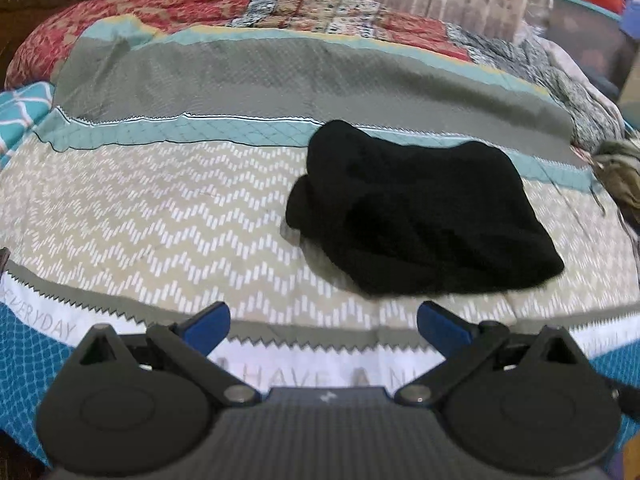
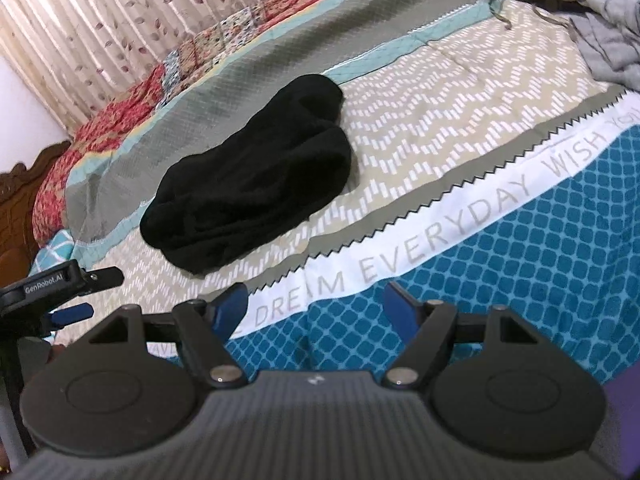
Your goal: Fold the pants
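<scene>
Black pants (image 1: 420, 212) lie in a compact bundle on the bed, on the patterned bedspread (image 1: 160, 216), across the zigzag band and the teal stripe behind it. They look already folded or just bunched; the fabric is too dark to read the layers.

Left claw (image 1: 323, 326) has its jaws spread wide with nothing between them, and sits near the bed's front edge, short of the pants. Right claw (image 2: 314, 312) is the same: wide open, empty, over the blue lattice border, pants well apart from it to the upper left. The left claw also shows at the left edge of the right view.

Risks, as I judge them:
- Black on black hides the seams and edges, so a claw could pinch only the top layer and pull the bundle apart.
- Going in low could catch the bedspread along with the pants (it is soft and would lift).
- Claws grabbing at mismatched spots would skew the fold.
- Loose grey clothes (image 2: 608, 40) at the right are near enough to snag if the pants get dragged that way.
</scene>
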The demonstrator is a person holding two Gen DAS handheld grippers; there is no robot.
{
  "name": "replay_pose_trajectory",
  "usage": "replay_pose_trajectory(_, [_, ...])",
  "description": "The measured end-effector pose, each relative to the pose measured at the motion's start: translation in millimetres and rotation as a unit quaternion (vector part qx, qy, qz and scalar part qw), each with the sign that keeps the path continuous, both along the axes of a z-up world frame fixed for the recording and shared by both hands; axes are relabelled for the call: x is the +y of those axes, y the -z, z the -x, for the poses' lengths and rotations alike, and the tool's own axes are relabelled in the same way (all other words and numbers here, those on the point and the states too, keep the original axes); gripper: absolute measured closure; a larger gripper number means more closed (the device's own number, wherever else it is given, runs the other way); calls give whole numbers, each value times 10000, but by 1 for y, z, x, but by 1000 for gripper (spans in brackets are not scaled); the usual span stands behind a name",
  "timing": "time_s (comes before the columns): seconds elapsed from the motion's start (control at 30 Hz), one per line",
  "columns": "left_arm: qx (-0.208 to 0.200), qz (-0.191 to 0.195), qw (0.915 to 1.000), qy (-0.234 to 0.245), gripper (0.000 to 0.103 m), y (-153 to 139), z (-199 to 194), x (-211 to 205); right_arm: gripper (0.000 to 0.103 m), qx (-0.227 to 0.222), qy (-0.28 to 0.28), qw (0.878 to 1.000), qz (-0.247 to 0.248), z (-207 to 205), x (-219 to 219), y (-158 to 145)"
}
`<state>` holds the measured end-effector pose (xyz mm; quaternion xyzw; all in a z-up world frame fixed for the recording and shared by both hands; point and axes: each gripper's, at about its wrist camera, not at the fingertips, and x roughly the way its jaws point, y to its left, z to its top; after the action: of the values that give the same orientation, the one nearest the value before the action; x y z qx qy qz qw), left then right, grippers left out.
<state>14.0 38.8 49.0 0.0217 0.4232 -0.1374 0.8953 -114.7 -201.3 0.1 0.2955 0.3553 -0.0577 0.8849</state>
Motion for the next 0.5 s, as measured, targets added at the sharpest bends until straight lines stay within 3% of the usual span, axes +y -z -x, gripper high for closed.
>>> replay_pose_trajectory(0.17, [-168, -214, 9996, 2, 0, -6, 29, 6, 20, 74, -60, 10000, -12, 6, 10, -1])
replay_pose_trajectory(0.5, [-252, -305, 9992, -10, 0, -17, 76, 19, 17, 77, -233, 9996, 148, 34, 37, -12])
